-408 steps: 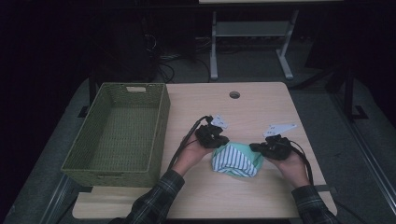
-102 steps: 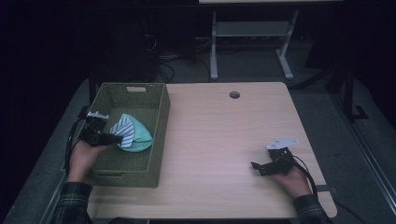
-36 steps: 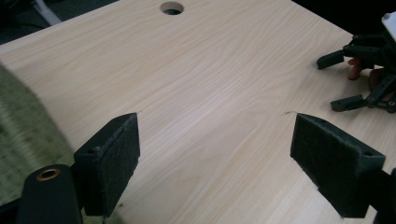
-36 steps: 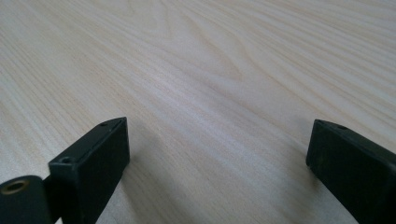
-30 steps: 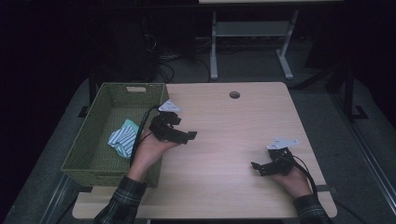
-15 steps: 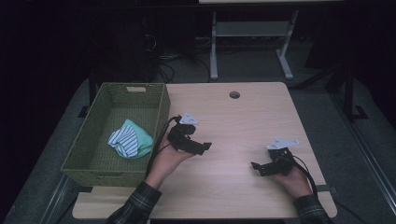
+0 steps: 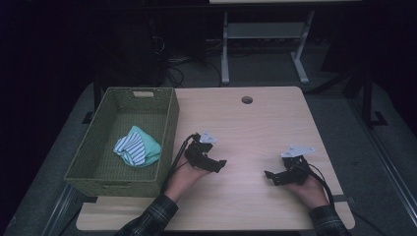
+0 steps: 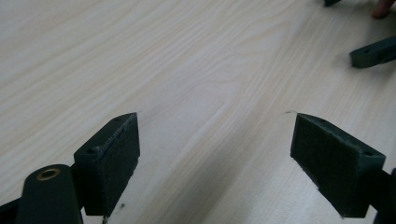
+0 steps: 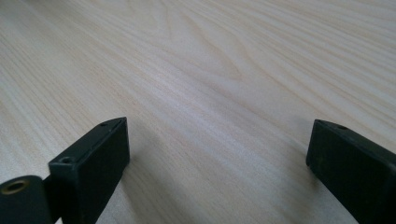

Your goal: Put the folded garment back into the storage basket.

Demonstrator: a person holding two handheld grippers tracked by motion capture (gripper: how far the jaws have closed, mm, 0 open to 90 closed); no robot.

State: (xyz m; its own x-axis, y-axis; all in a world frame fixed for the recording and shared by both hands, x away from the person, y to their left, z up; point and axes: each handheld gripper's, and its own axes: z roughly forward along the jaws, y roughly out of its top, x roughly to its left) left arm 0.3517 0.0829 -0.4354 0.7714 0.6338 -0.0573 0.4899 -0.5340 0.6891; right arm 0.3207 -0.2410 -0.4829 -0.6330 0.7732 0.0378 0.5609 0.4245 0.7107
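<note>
A pale wooden table stands in a dark room. One green woven basket at its left edge holds one bundled striped-and-teal cloth. Just right, the left gripper rests wide open, empty; well apart, the right gripper likewise, bare wood between.

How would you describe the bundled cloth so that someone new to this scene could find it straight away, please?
Start at the green woven basket along the left edge of the wooden table. On its floor, toward the near right side, lies the cloth, a crumpled bundle. Its mint green fabric and blue-and-white striped part set it apart, and nothing else lies in the basket.
</note>
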